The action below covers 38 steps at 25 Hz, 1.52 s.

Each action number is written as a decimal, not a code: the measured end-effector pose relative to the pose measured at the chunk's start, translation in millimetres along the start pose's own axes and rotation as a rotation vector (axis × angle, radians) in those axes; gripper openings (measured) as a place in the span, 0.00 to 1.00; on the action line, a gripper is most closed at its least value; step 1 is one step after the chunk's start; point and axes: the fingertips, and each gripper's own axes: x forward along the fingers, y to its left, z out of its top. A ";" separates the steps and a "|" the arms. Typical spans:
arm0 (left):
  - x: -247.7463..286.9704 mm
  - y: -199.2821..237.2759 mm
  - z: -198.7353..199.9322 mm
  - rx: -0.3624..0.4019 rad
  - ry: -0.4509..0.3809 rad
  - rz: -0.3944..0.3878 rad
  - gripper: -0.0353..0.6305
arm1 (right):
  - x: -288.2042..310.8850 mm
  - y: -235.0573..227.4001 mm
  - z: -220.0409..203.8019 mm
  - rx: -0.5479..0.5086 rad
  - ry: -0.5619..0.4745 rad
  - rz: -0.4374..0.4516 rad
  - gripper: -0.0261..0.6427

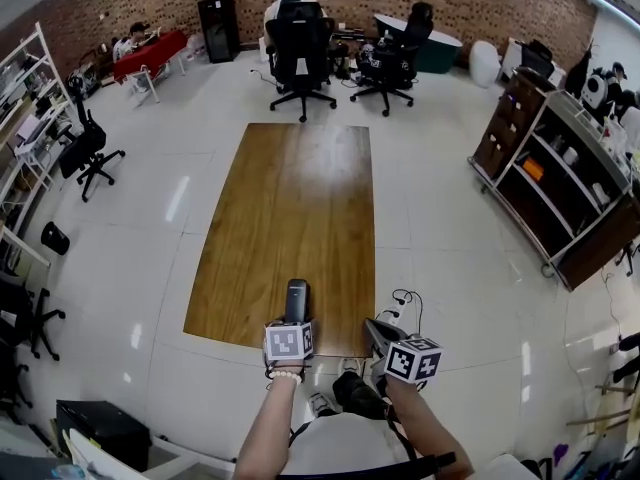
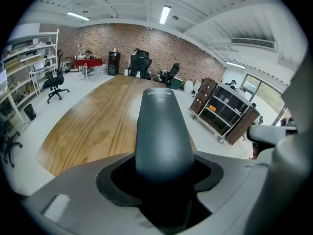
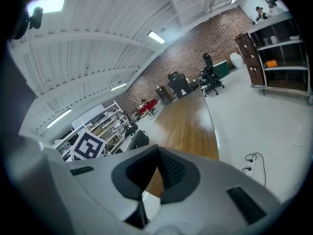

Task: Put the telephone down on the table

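Telephone (image 1: pixel 297 298) clamped in left gripper (image 1: pixel 296 320), long axis pointing ahead along table (image 1: pixel 290 198), over its near end; probably only needs lowering. Right gripper (image 3: pixel 155 153) closed, empty, just beside.

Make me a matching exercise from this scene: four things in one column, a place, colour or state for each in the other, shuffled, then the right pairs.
1. telephone
2. right tongs
3. table
4. power strip

A. lying on the floor, cables plugged in
B. brown wood
C. gripped by the left tongs
D. jaws together, nothing between

Pairs: 1-C, 2-D, 3-B, 4-A
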 end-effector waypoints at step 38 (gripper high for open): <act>133.2 25.4 5.3 -0.050 0.303 0.134 0.47 | 95.6 -86.3 38.5 0.169 0.110 0.012 0.06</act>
